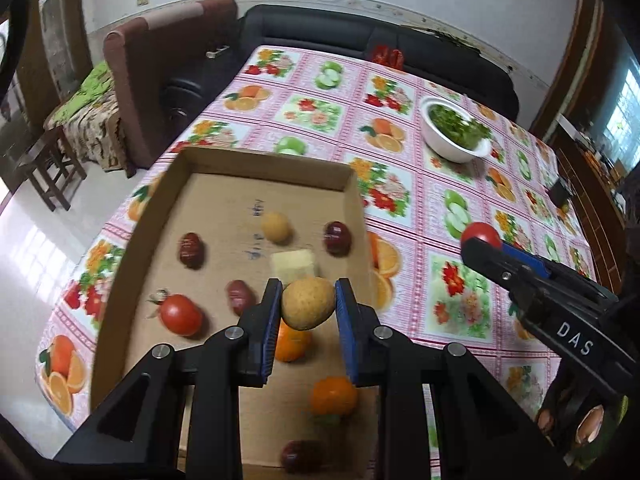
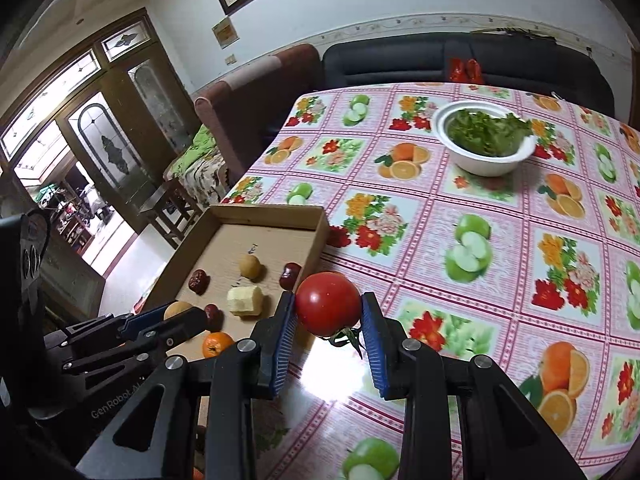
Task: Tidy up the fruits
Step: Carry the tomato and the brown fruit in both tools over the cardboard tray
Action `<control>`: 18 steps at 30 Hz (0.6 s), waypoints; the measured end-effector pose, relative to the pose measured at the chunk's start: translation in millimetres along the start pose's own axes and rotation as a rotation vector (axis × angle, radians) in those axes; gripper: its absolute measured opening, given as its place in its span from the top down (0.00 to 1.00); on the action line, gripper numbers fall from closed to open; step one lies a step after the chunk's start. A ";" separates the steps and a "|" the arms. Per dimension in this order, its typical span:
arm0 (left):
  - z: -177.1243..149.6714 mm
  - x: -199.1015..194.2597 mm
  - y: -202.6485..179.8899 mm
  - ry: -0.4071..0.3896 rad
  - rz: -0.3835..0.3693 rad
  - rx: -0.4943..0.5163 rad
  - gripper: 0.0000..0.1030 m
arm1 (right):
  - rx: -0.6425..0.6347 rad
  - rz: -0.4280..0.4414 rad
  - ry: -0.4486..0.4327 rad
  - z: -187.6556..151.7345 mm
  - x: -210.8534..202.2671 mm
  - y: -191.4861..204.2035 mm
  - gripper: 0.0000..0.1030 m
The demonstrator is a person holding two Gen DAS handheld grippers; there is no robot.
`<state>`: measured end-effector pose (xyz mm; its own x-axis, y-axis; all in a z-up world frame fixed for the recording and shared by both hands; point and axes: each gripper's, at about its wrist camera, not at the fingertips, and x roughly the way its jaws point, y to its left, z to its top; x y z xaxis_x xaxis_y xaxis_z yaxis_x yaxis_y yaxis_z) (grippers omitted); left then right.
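Note:
My left gripper (image 1: 308, 300) is shut on a tan round fruit (image 1: 308, 304) and holds it above the cardboard tray (image 1: 264, 170). The tray holds a red tomato (image 1: 181, 314), several dark red dates (image 1: 191, 250), a small tan fruit (image 1: 275, 227), a pale peeled piece (image 1: 294, 265) and two oranges (image 1: 333, 396). My right gripper (image 2: 328, 312) is shut on a red tomato (image 2: 327, 303) above the tablecloth, just right of the tray (image 2: 276, 213). It also shows in the left wrist view (image 1: 480, 240).
A white bowl of green leaves (image 1: 454, 130) stands on the far right part of the table, also in the right wrist view (image 2: 486, 140). The fruit-print tablecloth (image 2: 500, 260) covers the table. Sofas and a stool stand beyond the table's left and far edges.

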<state>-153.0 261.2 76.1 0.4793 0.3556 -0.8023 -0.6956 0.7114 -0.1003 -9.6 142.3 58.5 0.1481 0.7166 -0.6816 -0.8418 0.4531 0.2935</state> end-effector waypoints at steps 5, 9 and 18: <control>6.9 1.6 28.7 -0.001 0.034 -0.049 0.77 | -0.014 0.016 0.013 4.5 11.0 10.0 0.68; 12.2 5.7 45.0 -0.003 0.058 -0.068 0.77 | -0.021 0.035 0.029 6.0 21.1 18.0 0.68; 24.5 18.8 64.3 -0.010 0.128 -0.047 0.76 | -0.044 0.057 0.052 18.8 45.2 36.2 0.68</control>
<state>-175.6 328.5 69.0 0.3898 0.4480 -0.8046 -0.7760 0.6303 -0.0250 -23.6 201.0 50.9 0.0728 0.7113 -0.6991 -0.8701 0.3880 0.3041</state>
